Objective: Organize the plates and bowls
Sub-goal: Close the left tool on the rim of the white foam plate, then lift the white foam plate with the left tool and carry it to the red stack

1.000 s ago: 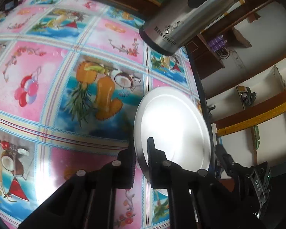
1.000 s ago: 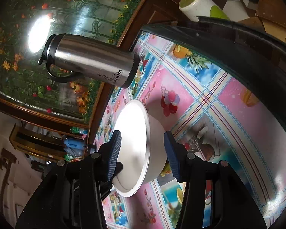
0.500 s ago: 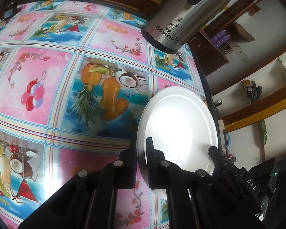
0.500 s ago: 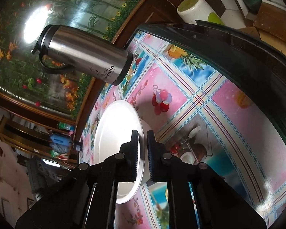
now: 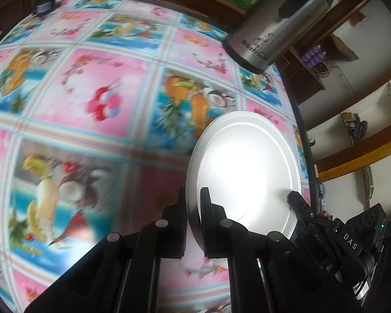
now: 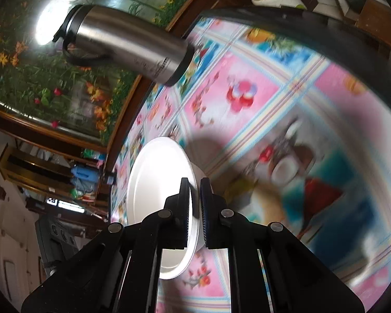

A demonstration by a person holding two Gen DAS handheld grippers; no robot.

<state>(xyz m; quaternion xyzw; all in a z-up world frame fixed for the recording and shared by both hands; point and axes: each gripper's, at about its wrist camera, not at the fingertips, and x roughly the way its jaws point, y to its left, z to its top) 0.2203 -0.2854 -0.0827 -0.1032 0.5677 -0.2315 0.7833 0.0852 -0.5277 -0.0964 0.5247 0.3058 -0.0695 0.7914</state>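
White plate (image 5: pixel 243 167) near the table's (image 5: pixel 91 99) right edge, pinched by its thin rim between both the left gripper (image 5: pixel 193 217) and right gripper (image 6: pixel 194 210); looks rigid, glossy, slippery and breakable.

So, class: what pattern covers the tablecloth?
Pink and blue squares with fruit pictures on the tablecloth, clearest in the left wrist view.

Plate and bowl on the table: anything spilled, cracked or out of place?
Nothing stands out. The white plate lies on the white bowl, with the left gripper and the right gripper each shut on the rim from opposite sides. No spill or crack shows. The steel flask stands apart on the tablecloth.
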